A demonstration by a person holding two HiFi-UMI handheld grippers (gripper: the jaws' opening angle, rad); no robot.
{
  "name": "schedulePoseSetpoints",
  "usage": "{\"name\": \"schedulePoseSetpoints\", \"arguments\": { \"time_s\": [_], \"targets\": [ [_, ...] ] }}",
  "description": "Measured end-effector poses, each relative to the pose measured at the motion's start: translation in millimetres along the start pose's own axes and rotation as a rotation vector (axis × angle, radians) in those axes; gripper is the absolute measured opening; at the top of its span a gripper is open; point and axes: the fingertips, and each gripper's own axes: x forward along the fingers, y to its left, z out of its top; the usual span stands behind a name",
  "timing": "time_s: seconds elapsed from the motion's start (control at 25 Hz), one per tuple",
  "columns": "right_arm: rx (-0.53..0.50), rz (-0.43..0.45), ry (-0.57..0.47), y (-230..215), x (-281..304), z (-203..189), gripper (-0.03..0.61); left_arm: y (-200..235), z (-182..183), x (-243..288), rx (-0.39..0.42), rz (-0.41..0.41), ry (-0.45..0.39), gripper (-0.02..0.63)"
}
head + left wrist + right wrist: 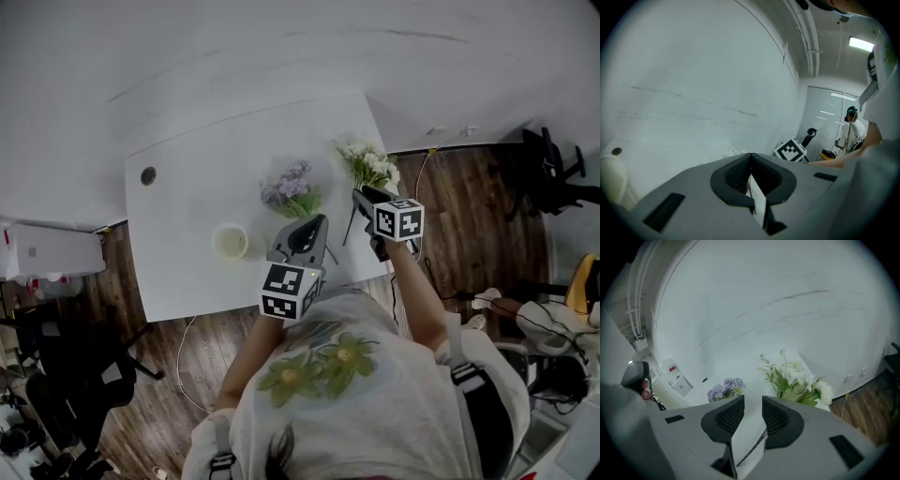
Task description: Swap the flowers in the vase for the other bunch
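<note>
1. The left gripper (314, 225) is held out in front of the chest, pointing away and slightly down. Its jaws are closed tip to tip with nothing between them.
2. The right gripper (360, 196) is further forward and tilts more steeply down. Its jaws stand apart with a narrow, clear gap.
3. The left forearm (246, 361) is bare and bent close to the body.
4. The right forearm (422, 300) is bare and stretched further out.

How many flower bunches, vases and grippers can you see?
Flower bunches: 2 (purple bunch, white bunch)
Vase: 1
Grippers: 2 (left gripper, right gripper)
Total: 5
</note>
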Motion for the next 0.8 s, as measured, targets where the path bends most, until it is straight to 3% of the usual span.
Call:
{"name": "schedulePoseSetpoints", "arguments": {
  "time_s": [0.16, 0.36, 0.68, 0.8],
  "targets": [
    [0.061, -0.108, 0.021, -29.3, 5.5, 2.2, 0.120, 7.6, -6.3, 7.0, -0.022, -0.002, 0.025, 0.018],
    [0.109, -0.264, 0.048, -62.0, 16.9, 10.0, 0.209, 18.0, -12.9, 13.0, -0.044, -0.007, 0.051, 0.018],
    [0.186, -0.395, 0.166, -97.1, 69.0, -4.5, 0.222, 32.5, -19.3, 24.8, -0.063, -0.026, 0.079, 0.018],
    [0.165, -0.436, 0.195, -101.6, 82.4, -8.9, 0.222, 36.6, -24.5, 27.6, -0.070, -0.034, 0.094, 0.018]
  ]
}}
